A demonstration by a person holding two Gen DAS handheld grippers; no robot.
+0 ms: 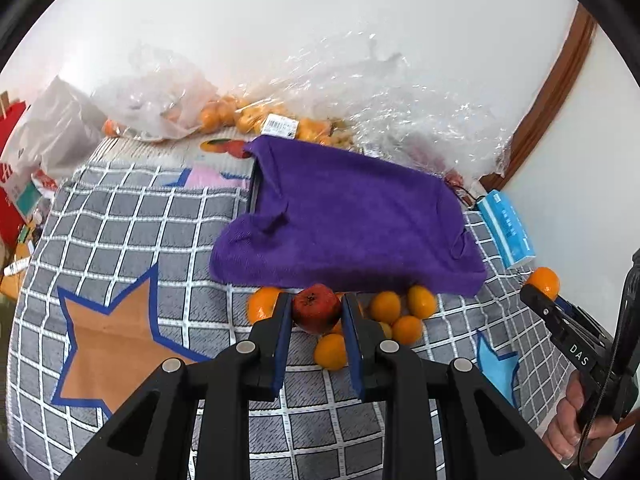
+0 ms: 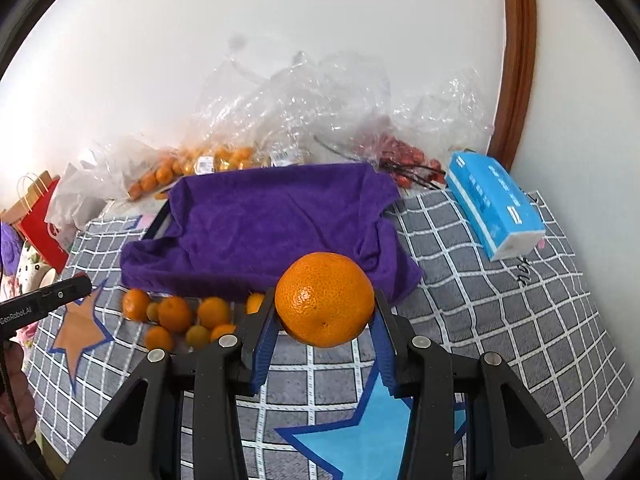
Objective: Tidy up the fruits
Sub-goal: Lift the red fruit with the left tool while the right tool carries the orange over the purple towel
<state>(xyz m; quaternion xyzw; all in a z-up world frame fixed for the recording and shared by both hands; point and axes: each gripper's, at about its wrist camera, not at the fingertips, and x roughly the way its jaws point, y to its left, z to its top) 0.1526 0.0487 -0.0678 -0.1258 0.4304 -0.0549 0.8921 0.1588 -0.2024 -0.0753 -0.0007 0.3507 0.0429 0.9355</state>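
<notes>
My left gripper (image 1: 316,307) is shut on a small dark-red fruit (image 1: 316,308), held above the checked cloth. Beneath it lie several small oranges (image 1: 404,312) at the front edge of a purple towel (image 1: 344,220). In the right wrist view my right gripper (image 2: 325,312) is shut on a large orange (image 2: 325,299), lifted over the cloth in front of the same purple towel (image 2: 264,232). The loose oranges (image 2: 176,314) sit left of it. The right gripper with its orange (image 1: 543,282) shows at the right edge of the left wrist view.
Clear plastic bags with more oranges (image 1: 240,116) and red fruit (image 2: 404,156) lean on the wall behind the towel. A blue tissue pack (image 2: 494,204) lies at the right. A red paper bag (image 2: 40,220) stands at the left. The grey checked cloth (image 1: 120,232) has star patches.
</notes>
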